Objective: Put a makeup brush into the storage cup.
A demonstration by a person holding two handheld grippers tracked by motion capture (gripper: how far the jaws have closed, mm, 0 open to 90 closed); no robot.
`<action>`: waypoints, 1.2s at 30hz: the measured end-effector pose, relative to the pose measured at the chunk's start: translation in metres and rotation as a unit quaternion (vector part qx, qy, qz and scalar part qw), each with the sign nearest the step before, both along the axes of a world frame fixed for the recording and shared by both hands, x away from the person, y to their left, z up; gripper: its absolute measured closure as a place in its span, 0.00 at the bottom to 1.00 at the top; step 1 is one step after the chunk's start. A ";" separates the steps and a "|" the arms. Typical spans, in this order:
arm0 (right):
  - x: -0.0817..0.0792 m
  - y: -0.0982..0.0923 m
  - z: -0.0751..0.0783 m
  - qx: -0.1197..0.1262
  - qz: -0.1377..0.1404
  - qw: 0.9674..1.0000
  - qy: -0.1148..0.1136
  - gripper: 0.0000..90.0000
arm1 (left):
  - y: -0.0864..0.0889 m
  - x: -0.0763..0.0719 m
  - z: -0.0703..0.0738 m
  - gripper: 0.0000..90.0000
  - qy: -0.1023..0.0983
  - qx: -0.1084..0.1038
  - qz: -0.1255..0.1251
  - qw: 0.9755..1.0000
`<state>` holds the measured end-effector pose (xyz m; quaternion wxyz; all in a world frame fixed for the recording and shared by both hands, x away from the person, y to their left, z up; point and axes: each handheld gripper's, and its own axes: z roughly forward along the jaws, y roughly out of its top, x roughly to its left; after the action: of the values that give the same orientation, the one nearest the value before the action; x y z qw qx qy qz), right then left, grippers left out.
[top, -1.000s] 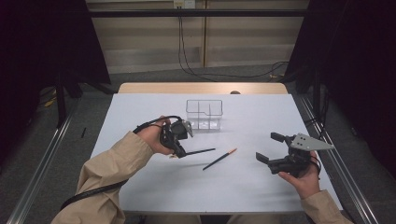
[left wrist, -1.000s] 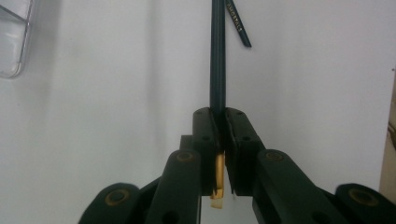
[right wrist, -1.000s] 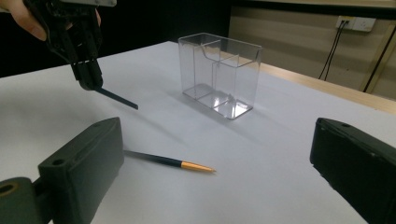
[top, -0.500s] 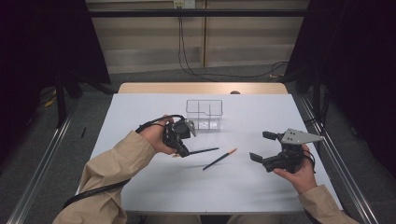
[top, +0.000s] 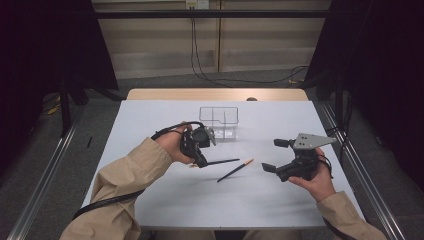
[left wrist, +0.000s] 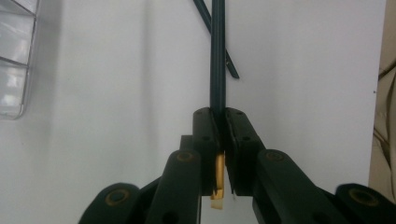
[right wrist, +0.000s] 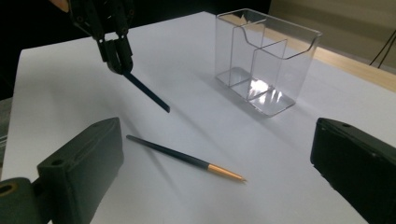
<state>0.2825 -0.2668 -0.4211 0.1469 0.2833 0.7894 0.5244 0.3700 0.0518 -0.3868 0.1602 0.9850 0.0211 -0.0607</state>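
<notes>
Movement since 1 second ago: the right hand-held gripper, jaws apart, has slid inward toward the loose pencil on the bench. Left hand-held gripper stays clamped on the other pencil, beside the clear holder.

On the table, the holder stands behind 2 pencils, which lie between the left gripper and right gripper.

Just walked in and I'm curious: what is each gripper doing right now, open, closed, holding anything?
Left gripper: closed on a dark pencil, lifted off the table.
Right gripper: open, holding nothing; a second pencil lies ahead of it.
</notes>
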 end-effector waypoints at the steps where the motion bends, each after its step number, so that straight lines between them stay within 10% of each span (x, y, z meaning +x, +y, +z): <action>1: 0.002 0.001 0.001 -0.004 0.005 1.000 0.001 0.03 | -0.001 0.000 0.000 0.93 0.001 -0.002 0.001 1.000; 16: 0.018 0.018 0.014 -0.068 0.052 0.995 0.049 0.04 | -0.012 -0.001 -0.001 0.93 0.001 0.005 -0.011 1.000; 36: 0.032 0.050 0.018 -0.179 0.117 0.972 0.093 0.18 | -0.020 -0.003 -0.002 0.93 0.007 0.012 -0.021 1.000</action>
<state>0.3141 -0.2169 -0.4030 0.0583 0.2055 0.9085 0.3592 0.3675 0.0315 -0.3890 0.1474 0.9866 0.0025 -0.0702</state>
